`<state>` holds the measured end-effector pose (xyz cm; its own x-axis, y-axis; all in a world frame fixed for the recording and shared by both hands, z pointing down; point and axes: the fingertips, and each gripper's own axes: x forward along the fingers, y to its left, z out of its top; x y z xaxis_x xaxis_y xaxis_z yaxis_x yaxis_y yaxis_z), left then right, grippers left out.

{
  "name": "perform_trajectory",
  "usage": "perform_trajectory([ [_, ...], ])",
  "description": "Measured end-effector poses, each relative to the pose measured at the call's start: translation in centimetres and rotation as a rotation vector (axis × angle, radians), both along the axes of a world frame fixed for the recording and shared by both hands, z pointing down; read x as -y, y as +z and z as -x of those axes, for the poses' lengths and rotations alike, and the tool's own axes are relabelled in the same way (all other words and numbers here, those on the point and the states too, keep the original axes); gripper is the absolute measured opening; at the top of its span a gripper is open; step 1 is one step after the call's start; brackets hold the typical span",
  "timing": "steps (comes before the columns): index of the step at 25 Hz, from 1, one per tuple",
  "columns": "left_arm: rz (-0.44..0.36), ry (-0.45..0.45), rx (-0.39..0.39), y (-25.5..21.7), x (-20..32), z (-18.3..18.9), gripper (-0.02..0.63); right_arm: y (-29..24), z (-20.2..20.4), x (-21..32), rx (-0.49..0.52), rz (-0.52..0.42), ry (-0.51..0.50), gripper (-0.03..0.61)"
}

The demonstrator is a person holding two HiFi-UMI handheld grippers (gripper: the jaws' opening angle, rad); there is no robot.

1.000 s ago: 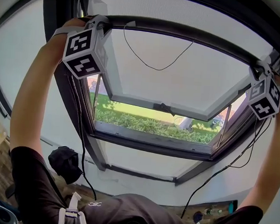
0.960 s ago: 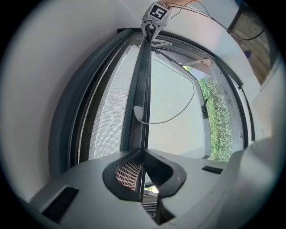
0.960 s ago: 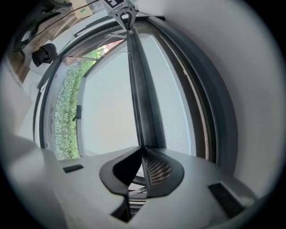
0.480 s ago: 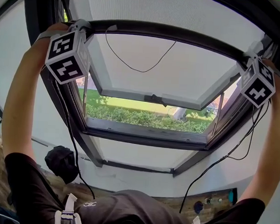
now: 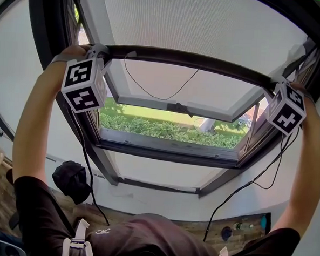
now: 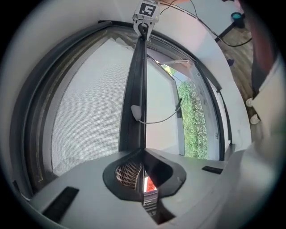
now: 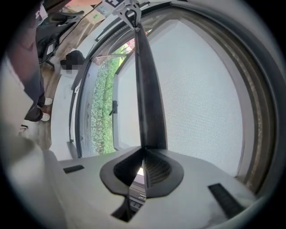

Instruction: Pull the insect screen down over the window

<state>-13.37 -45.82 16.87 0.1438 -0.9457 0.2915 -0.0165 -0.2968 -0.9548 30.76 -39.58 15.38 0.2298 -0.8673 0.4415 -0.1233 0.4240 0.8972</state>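
Note:
The insect screen's grey mesh (image 5: 199, 24) hangs from the top of the window, ending in a dark pull bar (image 5: 191, 60). My left gripper (image 5: 102, 52) is shut on the bar's left end, and my right gripper (image 5: 276, 84) is shut on its right end. In the left gripper view the bar (image 6: 136, 89) runs away from the closed jaws (image 6: 142, 154) to the other gripper (image 6: 145, 18), mesh (image 6: 89, 107) on its left. The right gripper view mirrors this: bar (image 7: 147, 89), jaws (image 7: 144, 154), mesh (image 7: 201, 103). A thin cord (image 5: 159, 95) loops below the bar.
Below the bar the window sash (image 5: 150, 103) is tilted open, with a green hedge (image 5: 165, 130) outside. The dark window frame (image 5: 111, 173) surrounds the opening. Cables (image 5: 87, 163) trail from both grippers. A black bundle (image 5: 73, 181) lies low on the left.
Both grippers and the pull bar have come down in the frame. More mesh shows above the bar and less open window below it.

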Motion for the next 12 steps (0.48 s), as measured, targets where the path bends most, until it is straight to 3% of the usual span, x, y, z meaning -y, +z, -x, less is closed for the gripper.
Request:
perform_trajectory([
  [3, 0.006, 0.005, 0.010, 2.5, -0.3, 0.0, 0.026, 2.4, 0.0, -0.2, 0.016, 0.033, -0.009, 0.023],
  [8, 0.193, -0.002, 0.022, 9.3, -0.9, 0.0, 0.028, 9.2, -0.1, -0.7, 0.027, 0.168, 0.001, 0.023],
  [12, 0.262, -0.007, 0.058, 14.6, -1.1, 0.0, 0.028, 14.3, 0.1, -1.0, 0.011, 0.219, 0.004, 0.023],
])
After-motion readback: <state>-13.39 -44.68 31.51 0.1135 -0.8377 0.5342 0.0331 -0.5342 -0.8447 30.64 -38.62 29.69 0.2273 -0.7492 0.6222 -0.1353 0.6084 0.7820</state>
